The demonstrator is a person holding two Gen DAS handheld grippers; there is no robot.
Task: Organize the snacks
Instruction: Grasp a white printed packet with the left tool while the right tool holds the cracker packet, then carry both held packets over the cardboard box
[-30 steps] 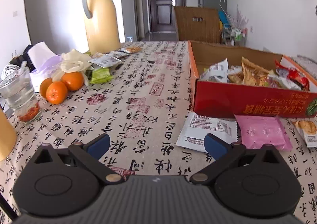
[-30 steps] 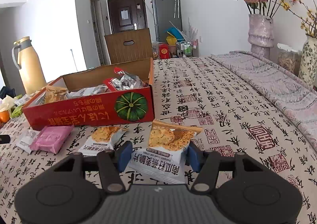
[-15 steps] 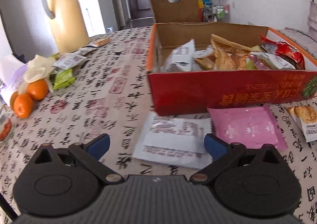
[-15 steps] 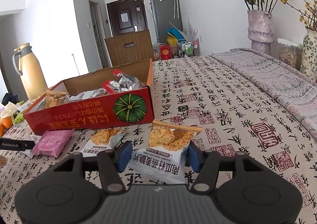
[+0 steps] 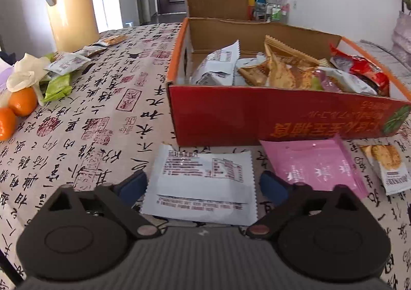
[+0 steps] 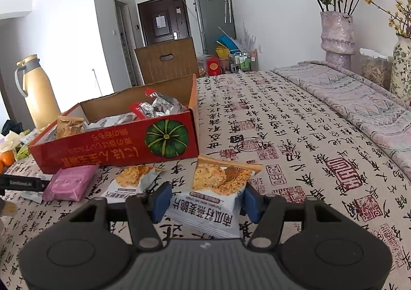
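- The left tongs (image 5: pixel 203 183) are standing wide and have just been closing in on a white packet (image 5: pixel 203 184) that is lying flat on the counter (image 5: pixel 102 115) between the blue pads, which are not yet pressing its side edges.
- That white packet is looking thin, light and crinkly; taking it across the middle of its sides is likely the safest hold, since the sealed ends would probably fold.
- At one o'clock from it, a pink packet (image 5: pixel 316 164) is lying just beside, against the red box (image 5: pixel 257 115) at twelve o'clock.
- The right tongs (image 6: pixel 205 199) are gripping a crisp packet (image 6: pixel 218 190) by its sides, the pads pressing its puffed lower half.
- Its contents are probably brittle, so a gentle squeeze is advisable.
- A second crisp packet (image 6: pixel 133 182) is lying at ten o'clock, near the box.
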